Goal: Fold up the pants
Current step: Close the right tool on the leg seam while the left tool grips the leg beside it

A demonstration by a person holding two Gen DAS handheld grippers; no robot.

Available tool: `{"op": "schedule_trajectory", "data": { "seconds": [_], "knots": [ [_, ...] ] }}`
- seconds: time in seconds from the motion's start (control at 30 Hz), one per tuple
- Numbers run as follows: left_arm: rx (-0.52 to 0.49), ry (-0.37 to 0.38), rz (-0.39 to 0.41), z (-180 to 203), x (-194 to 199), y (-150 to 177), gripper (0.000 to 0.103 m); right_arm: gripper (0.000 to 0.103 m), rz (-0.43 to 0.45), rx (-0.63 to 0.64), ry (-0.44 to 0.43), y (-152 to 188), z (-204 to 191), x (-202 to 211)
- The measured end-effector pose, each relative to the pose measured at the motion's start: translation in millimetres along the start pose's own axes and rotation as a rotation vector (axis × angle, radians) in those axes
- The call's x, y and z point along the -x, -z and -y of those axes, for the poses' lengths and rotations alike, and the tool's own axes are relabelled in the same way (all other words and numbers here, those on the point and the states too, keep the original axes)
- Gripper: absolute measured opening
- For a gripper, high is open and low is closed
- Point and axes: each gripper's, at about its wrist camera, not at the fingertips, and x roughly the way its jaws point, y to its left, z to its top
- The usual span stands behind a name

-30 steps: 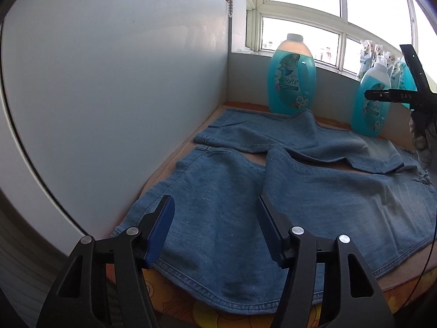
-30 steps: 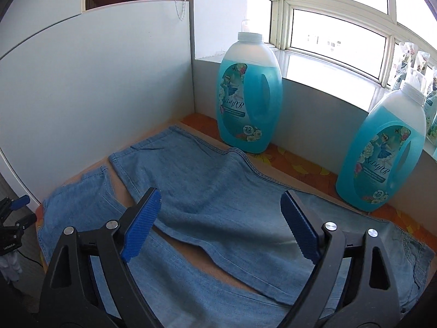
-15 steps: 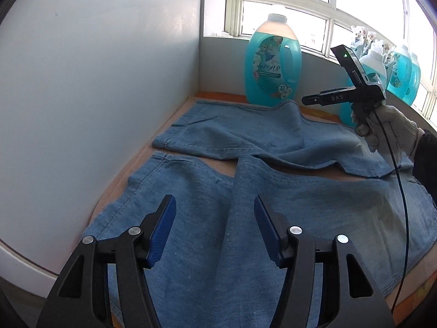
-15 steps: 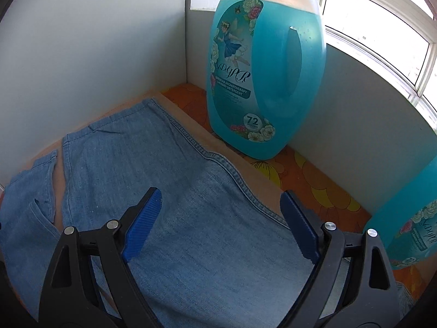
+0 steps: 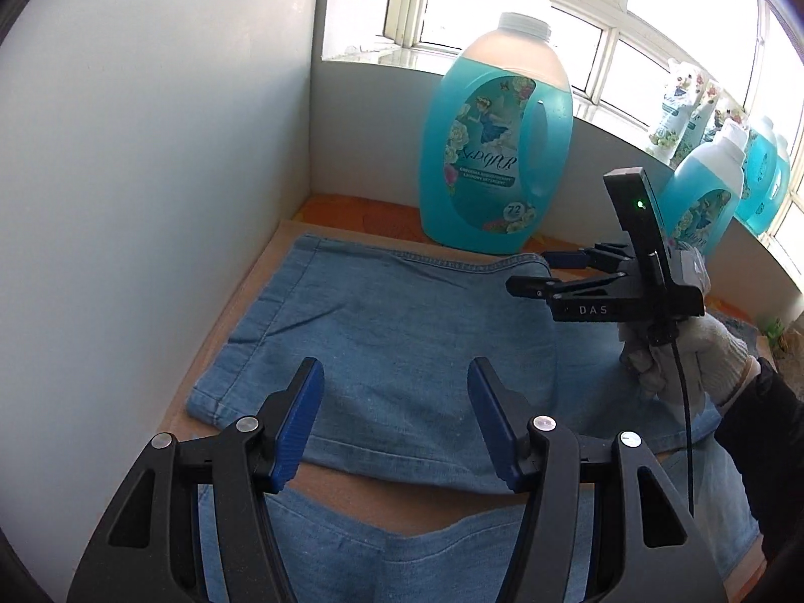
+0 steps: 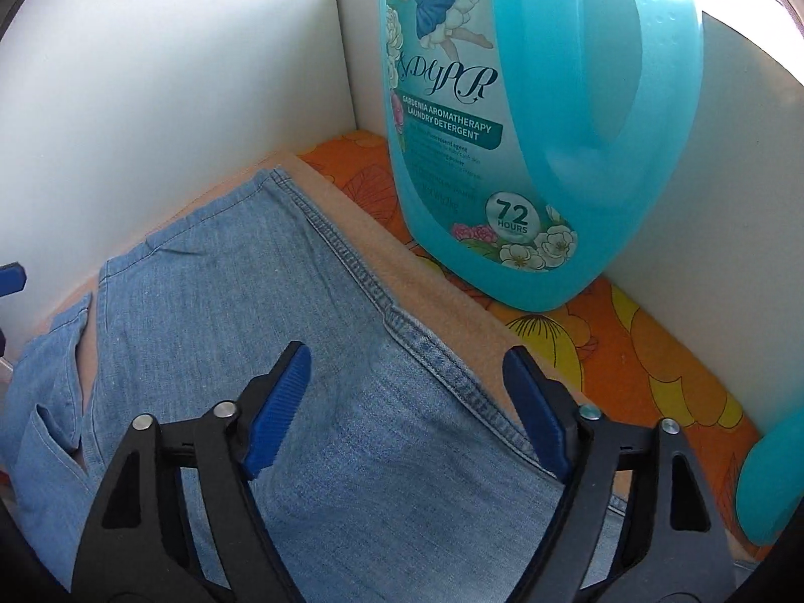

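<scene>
- Left wrist view: pants (image 5: 402, 331) lie flat, far seam just before the detergent bottle (image 5: 495, 151); left gripper (image 5: 394, 427) gapes empty over the near hem.
- Right gripper (image 6: 407, 412), jaws just narrowed, straddles that seam, gripping nothing.

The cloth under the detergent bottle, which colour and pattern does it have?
Orange cloth with yellow flower shapes outlined in black, seen best in the right wrist view.

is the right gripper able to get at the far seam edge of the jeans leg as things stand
Probably yes: the right gripper is open, straddling the seam edge of the jeans leg, and the detergent bottle stands clear behind.
</scene>
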Motion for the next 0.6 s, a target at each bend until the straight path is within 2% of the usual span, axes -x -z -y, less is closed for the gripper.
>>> {"op": "schedule_trajectory", "data": {
  "seconds": [0.03, 0.07, 0.13, 0.3, 0.4, 0.6],
  "knots": [
    [0.018, 0.018, -0.022, -3.1, -9.5, -8.6, 0.059, 0.037, -0.010, -0.005, 0.001, 0.9, 0.0, -0.8],
    [0.037, 0.038, -0.050, -6.1, -19.8, -16.6, 0.059, 0.023, -0.016, -0.009, -0.008, 2.4, 0.0, -0.7],
    [0.099, 0.051, -0.083, -12.8, -37.6, -30.1, 0.059, 0.015, 0.000, 0.012, -0.011, 6.1, -4.1, 4.8],
    [0.190, 0.090, -0.155, -18.1, -76.3, -54.6, 0.059, 0.011, 0.083, 0.047, 0.004, 15.9, -21.5, 37.7],
    [0.261, 0.153, -0.210, -20.6, -94.5, -65.5, 0.059, 0.011, 0.121, 0.128, 0.023, 27.7, -45.3, 58.1],
    [0.340, 0.201, -0.248, -18.0, -110.7, -72.1, 0.059, 0.011, 0.117, 0.279, 0.066, 54.5, -88.4, 64.5]
  ]
}}
